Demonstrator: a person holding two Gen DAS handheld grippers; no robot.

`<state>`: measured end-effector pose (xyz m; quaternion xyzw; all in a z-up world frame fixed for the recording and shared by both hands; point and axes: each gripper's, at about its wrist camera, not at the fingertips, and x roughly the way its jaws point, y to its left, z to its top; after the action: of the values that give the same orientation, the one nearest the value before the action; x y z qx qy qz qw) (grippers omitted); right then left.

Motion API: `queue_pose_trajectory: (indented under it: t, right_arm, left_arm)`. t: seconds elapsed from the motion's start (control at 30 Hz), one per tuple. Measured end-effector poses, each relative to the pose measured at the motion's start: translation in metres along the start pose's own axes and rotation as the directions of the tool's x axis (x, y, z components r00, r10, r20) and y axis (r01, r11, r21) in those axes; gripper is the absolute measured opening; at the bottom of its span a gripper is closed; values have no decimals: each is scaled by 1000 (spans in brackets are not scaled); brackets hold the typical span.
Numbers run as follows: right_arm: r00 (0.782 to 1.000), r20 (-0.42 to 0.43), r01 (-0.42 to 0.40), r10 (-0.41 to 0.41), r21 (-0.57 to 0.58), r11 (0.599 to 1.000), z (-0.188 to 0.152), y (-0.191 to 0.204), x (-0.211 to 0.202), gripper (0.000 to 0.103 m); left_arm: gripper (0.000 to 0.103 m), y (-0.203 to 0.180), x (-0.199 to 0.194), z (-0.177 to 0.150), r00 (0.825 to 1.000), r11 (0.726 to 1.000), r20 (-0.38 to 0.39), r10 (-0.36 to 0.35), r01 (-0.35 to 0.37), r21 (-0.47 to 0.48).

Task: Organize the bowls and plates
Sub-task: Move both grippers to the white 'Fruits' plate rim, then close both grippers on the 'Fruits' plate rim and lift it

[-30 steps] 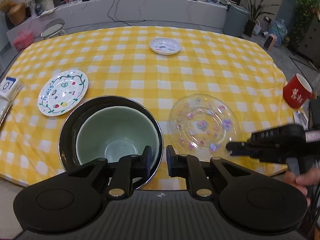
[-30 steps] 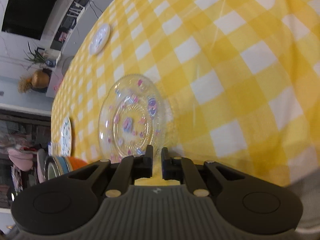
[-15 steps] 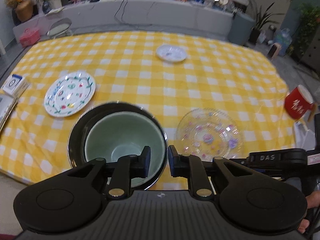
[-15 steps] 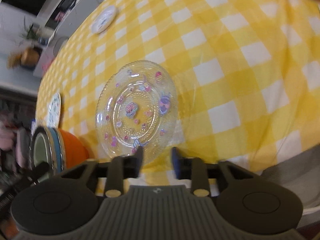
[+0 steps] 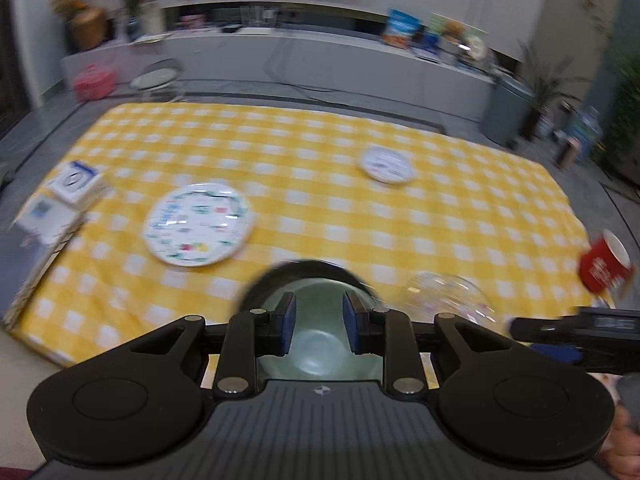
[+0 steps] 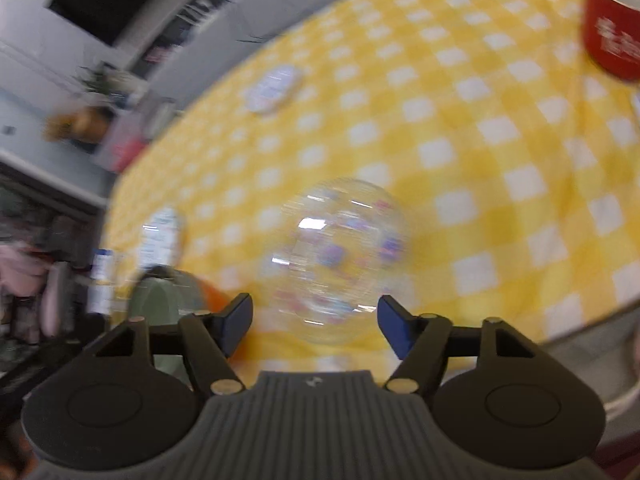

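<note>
Yellow checked tablecloth, glass plate lying beyond the right gripper jaws, just opened, empty

Three plates; nested bowls, number unclear; one mug.

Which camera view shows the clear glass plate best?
The right wrist view: the clear glass plate lies whole near the centre, though blurred. The left wrist view shows it smaller, at the lower right, partly hidden.

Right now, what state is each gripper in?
Left gripper: jaws partly open and just been opening, holding nothing, above the green bowl.
Right gripper: jaws wide, just opened, glass plate released.
</note>
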<state>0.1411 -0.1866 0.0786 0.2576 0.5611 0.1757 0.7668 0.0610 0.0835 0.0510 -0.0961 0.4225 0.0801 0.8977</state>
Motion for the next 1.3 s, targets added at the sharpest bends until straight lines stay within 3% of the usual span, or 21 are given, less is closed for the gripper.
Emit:
queue_pose_trajectory:
  t: [0.1, 0.2, 0.33, 0.43, 0.5, 0.57, 0.73, 0.8, 0.87, 0.93, 1.03, 1.13, 1.2, 1.27, 1.3]
  right_arm:
    - [994, 17, -104, 105, -12, 994, 11, 20, -2, 84]
    - [977, 19, -210, 210, 13, 978, 27, 35, 9, 87]
    - [964, -84, -255, 251, -47, 966, 51, 61, 39, 87]
    - [936, -144, -331, 322, -46, 942, 64, 71, 63, 87]
    - [919, -177, -361, 352, -21, 932, 74, 73, 86, 87]
    - [916, -214, -348, 340, -3, 937, 84, 75, 112, 86]
    - [895, -308, -341, 322, -10, 940, 106, 85, 181, 83]
    - [889, -336, -327, 311, 9, 945, 116, 87, 206, 81]
    - [880, -370, -313, 297, 18, 950, 126, 91, 228, 80]
    - [876, -386, -319, 289, -14, 948, 136, 99, 245, 80]
    - [859, -420, -348, 294, -58, 936, 145, 112, 269, 77]
    - [835, -442, -383, 328, -38, 923, 146, 119, 294, 73]
    - [823, -445, -399, 353, -8, 917, 145, 120, 306, 65]
    - [812, -447, -414, 374, 9, 910, 145, 118, 316, 64]
    - [808, -454, -417, 375, 8, 909, 144, 118, 322, 63]
  left_arm:
    - [30, 32, -2, 8, 1000, 999, 15, -18, 18, -40]
    - [30, 64, 2, 13, 999, 993, 28, -17, 20, -114]
    - [30, 110, 23, 12, 1000, 976, 25, -6, 11, -219]
    - [30, 155, 42, 5, 999, 922, 31, 41, -26, -386]
    - [30, 182, 60, -2, 1000, 883, 17, 10, -1, -470]
    - [30, 203, 78, -11, 999, 843, 19, -38, 42, -537]
    - [30, 232, 115, -26, 991, 768, 27, -132, 119, -629]
    - [29, 241, 124, -27, 986, 727, 29, -162, 139, -672]
    - [29, 248, 129, -25, 978, 696, 89, -186, 195, -691]
    - [29, 252, 137, -19, 976, 689, 126, -179, 216, -692]
    - [29, 259, 150, -10, 975, 684, 117, -187, 214, -698]
    - [28, 268, 158, -14, 949, 627, 187, -253, 308, -716]
    - [27, 273, 163, -18, 934, 594, 223, -280, 351, -724]
    - [25, 274, 166, -21, 948, 616, 210, -240, 316, -722]
    - [23, 274, 168, -22, 946, 617, 218, -238, 321, -719]
